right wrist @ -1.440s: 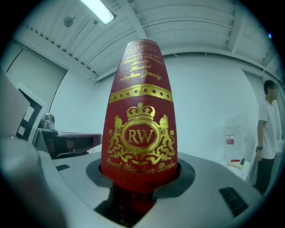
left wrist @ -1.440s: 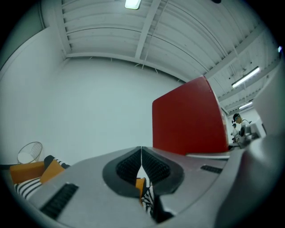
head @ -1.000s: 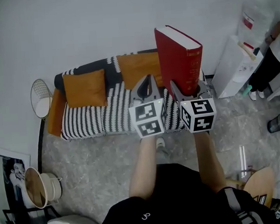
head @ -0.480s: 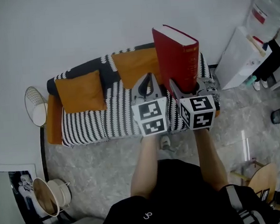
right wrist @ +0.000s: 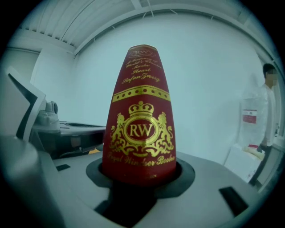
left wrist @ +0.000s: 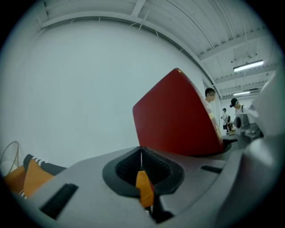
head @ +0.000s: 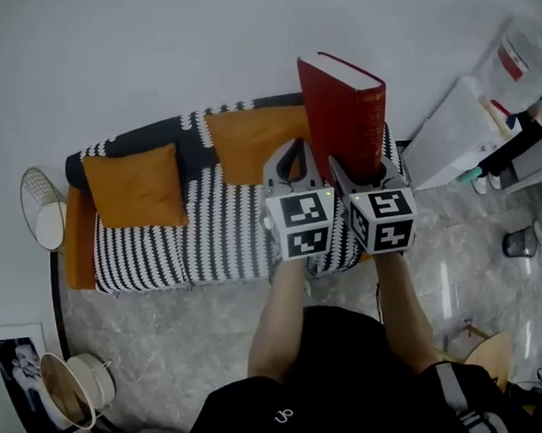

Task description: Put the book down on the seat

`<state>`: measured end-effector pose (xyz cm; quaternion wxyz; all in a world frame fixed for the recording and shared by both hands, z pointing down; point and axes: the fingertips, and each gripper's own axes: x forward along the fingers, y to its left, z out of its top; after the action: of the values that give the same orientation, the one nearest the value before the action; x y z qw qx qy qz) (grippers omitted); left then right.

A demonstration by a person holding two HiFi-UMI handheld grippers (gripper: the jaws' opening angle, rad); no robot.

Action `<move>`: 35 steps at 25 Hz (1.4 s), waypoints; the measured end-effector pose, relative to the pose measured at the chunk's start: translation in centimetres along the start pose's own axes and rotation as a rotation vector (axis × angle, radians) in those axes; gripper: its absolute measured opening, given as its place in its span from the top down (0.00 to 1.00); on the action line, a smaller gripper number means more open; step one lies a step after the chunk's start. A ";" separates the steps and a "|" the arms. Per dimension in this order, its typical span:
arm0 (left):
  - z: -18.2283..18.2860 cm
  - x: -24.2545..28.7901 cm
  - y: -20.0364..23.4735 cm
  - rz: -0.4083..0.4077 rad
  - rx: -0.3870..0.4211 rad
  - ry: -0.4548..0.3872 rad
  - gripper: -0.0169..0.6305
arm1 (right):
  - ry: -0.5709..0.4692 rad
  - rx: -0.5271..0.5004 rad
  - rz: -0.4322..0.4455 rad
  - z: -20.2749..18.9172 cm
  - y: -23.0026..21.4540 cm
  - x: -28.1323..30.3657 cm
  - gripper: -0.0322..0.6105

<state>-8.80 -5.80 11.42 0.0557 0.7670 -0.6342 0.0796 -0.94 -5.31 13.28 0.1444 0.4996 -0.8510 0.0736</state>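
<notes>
A thick red hardback book (head: 342,113) with gold lettering on its spine (right wrist: 140,120) stands upright in the air over the right end of the sofa. My right gripper (head: 365,172) is shut on its lower end, the spine facing that gripper's camera. Just to the left of it, my left gripper (head: 291,147) is shut and holds nothing. In the left gripper view the book's red cover (left wrist: 178,120) rises to the right of the meeting jaws. The seat is a sofa with a black-and-white striped cover (head: 207,234), below and beyond both grippers.
Two orange cushions (head: 132,185) (head: 252,143) lean on the sofa's back. A white wire basket (head: 41,208) stands at its left end, a white cabinet (head: 451,138) at its right. A woven basket (head: 66,390) and a wooden stool (head: 489,353) stand on the marble floor. A person (right wrist: 267,102) stands at far right.
The sofa has slid left in the head view, so the grippers and book now hang nearer its right end. The grip on the book is unchanged.
</notes>
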 end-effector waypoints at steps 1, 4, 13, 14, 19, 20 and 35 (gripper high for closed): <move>0.1 0.5 0.2 -0.002 -0.002 -0.001 0.95 | 0.001 -0.002 0.000 0.2 -0.1 0.5 0.61; 0.2 1.8 1.2 -0.002 -0.012 -0.001 0.95 | 0.009 -0.011 -0.002 0.3 -0.3 1.7 0.61; -1.5 5.0 -0.5 -0.040 -0.047 0.058 0.95 | 0.066 0.006 -0.011 -1.2 -2.9 3.3 0.61; -2.1 5.3 -0.8 -0.045 -0.053 0.073 0.95 | 0.083 0.009 -0.009 -1.8 -3.1 3.4 0.61; -5.7 6.9 -2.4 -0.054 -0.085 0.166 0.95 | 0.172 0.049 0.005 -5.3 -4.6 4.4 0.61; -6.5 7.1 -2.7 -0.054 -0.093 0.185 0.95 | 0.189 0.057 0.008 -6.0 -4.9 4.6 0.61; -20.2 8.9 -4.2 -0.043 -0.173 0.449 0.95 | 0.460 0.166 0.037 -20.0 -5.7 7.7 0.61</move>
<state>-4.14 -9.79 32.99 0.2625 0.7358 -0.5938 0.1925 3.96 -9.15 34.57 0.2916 0.4642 -0.7957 0.2576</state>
